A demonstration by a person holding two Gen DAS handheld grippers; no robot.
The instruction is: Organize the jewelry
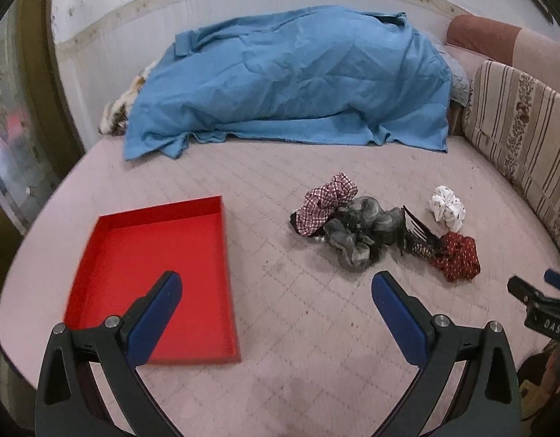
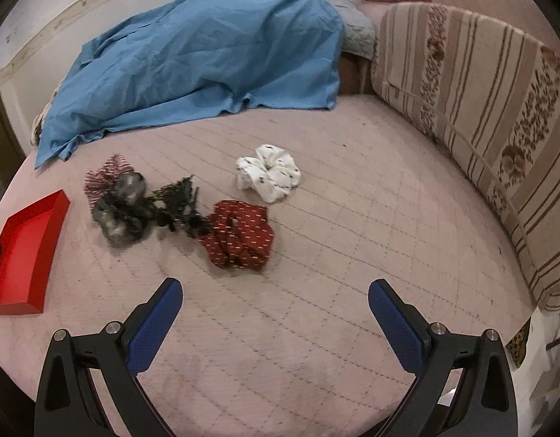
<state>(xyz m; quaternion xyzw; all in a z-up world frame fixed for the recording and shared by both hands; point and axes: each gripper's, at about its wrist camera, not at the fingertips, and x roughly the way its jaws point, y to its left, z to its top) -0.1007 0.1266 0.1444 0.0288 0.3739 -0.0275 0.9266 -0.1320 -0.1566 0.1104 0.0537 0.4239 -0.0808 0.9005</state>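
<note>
A big blue sheet [image 1: 290, 80] lies in a crumpled heap along the far edge of the bed [image 1: 280, 327]. The bed has a pale pink quilted cover. A striped cushion with flowers [image 2: 472, 116] leans along the bed's right edge. A pink and brown cushion [image 1: 498, 40] sits in the far right corner. A white wall [image 1: 134, 11] stands behind the bed.

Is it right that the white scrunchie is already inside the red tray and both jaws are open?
Not quite. The white scrunchie lies on the pink bed cover, well apart from the red tray, which holds nothing, as the left wrist view shows. Both jaws are open, as you said.
</note>
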